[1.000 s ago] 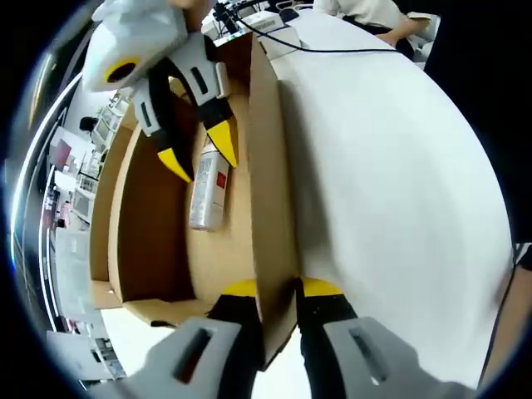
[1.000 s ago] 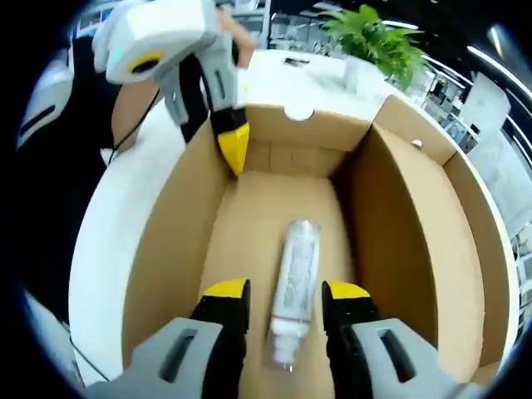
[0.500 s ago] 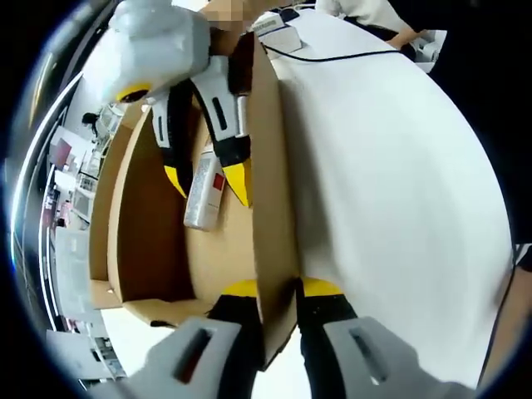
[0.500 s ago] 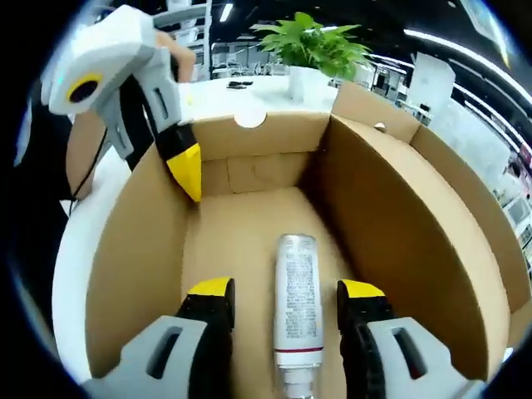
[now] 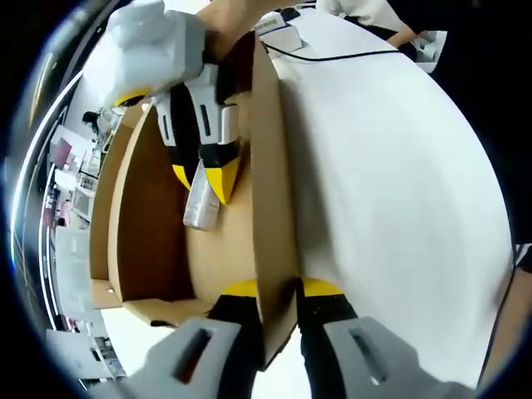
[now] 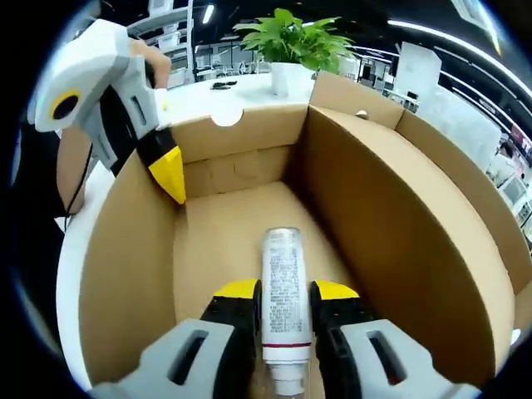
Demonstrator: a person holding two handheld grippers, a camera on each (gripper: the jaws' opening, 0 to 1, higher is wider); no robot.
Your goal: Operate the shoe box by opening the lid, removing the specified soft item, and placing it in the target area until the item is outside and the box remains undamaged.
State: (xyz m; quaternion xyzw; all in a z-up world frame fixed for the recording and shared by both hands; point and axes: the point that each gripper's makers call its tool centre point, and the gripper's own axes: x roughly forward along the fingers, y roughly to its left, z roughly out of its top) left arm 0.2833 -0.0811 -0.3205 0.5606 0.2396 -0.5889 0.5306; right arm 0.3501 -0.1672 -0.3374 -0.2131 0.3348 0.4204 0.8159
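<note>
Now the right gripper (image 6: 285, 293) is down inside the brown box (image 6: 399, 233), and its two yellow tips are squeezed against the sides of a white tube (image 6: 284, 283). The tube lies flat on the floor of the box, with its cap end pointing back toward the gripper and small writing on its side. In the left gripper view the same right gripper (image 5: 202, 176) reaches in from above, with the tube (image 5: 200, 209) poking out below its yellow tips.

The left gripper (image 5: 278, 293) is pinched shut on the near wall of the box (image 5: 266, 166), one tip inside and one tip outside. In the right gripper view this left gripper (image 6: 170, 174) shows at the top left, clamped on the edge of the left wall.

The box is open at the top, and its lid (image 6: 357, 96) stands up at the far right. The box sits on a white surface (image 5: 391, 183). A black cable (image 5: 349, 56) lies across the far part of the surface. A green plant (image 6: 291, 37) in a white pot stands behind the box
</note>
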